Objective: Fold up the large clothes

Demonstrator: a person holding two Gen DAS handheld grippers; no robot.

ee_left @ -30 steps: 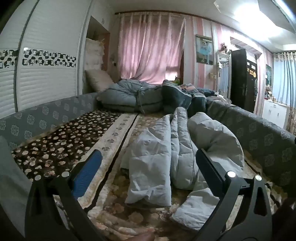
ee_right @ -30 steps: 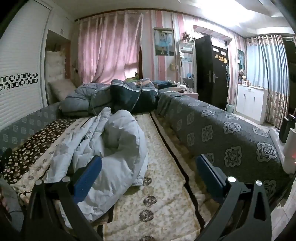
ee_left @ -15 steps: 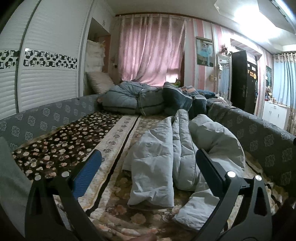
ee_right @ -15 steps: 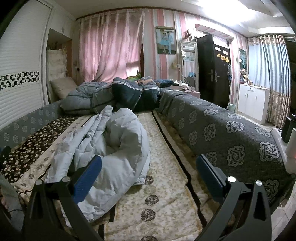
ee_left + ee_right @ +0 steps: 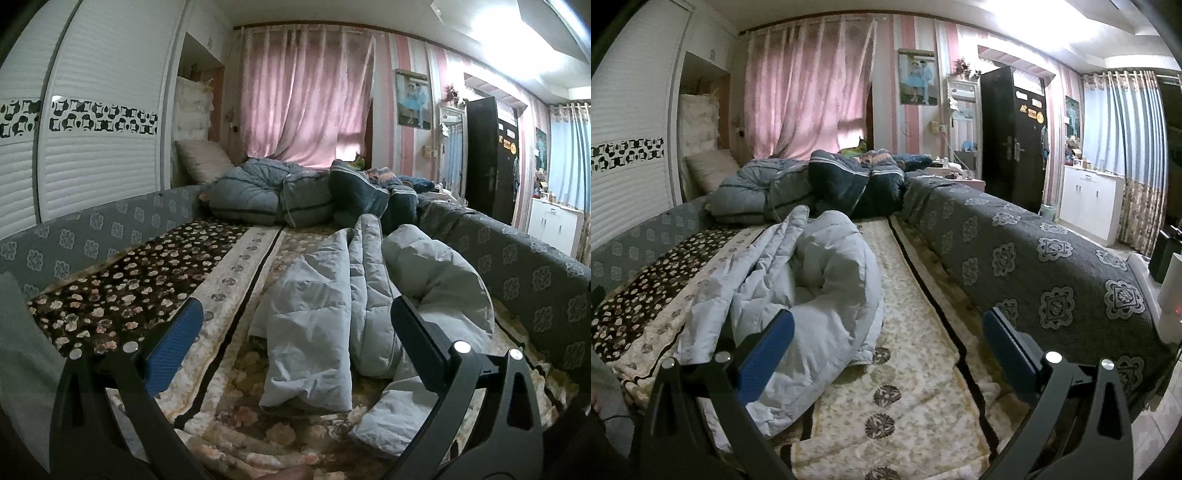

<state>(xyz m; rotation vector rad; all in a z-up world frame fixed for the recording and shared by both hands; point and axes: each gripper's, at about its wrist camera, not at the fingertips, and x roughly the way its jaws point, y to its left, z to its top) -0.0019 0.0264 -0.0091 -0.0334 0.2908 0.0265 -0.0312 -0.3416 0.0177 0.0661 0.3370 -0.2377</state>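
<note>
Jacket (image 5: 820,280) mid-bed — open blanket (image 5: 908,369) beside it.

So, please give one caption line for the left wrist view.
Open left gripper hovers above a crumpled pale blue padded jacket on the patterned bed.

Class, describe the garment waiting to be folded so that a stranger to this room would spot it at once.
Start at the long bed running toward the pink curtains. On its near half lies a crumpled pale blue puffer jacket. The bedding heaped at the far end is darker grey and navy with stripes; the jacket is lighter, plain and quilted.
</note>
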